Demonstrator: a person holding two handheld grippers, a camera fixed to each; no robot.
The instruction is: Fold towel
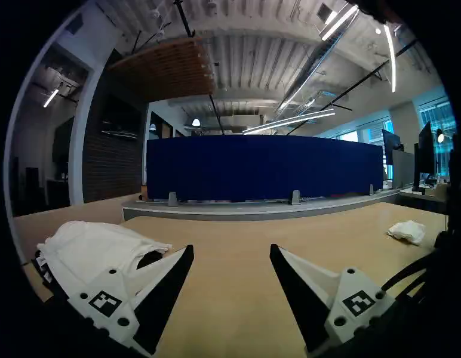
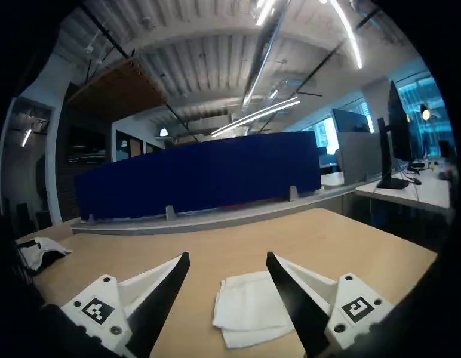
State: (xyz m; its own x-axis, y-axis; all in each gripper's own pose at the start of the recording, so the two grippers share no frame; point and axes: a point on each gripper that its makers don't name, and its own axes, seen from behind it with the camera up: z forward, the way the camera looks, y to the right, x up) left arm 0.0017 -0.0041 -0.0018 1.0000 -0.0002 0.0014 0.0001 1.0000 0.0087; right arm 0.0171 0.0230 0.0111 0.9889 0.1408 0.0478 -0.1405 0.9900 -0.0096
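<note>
- The right gripper [image 2: 227, 254] hovers over the bench [image 2: 326, 235] with its jaws wide apart and nothing between the pads.
- A small white towel [image 2: 254, 304] lies flat on the bench straight ahead of it, at 6 o'clock in the right gripper view. It sits in the gap between the two fingers, and its right edge runs under the 5 o'clock finger.
- This towel looks already doubled over, with layered edges along its near side. Its long axis seems to run away from the gripper toward 12 o'clock, though the hidden edge makes that uncertain.
- The left gripper [image 1: 230, 247] is equally wide open and empty, above bare bench.
- In the left gripper view the same towel is, as I judge it, the small white shape at 3 o'clock, well apart.
- A looser heap of white cloth [image 1: 93, 244] lies at 8 o'clock, just behind that gripper's left finger.
- The right gripper is therefore much nearer the flat towel. A further fold would likely begin with it dropping straight down onto the near edge.
</note>
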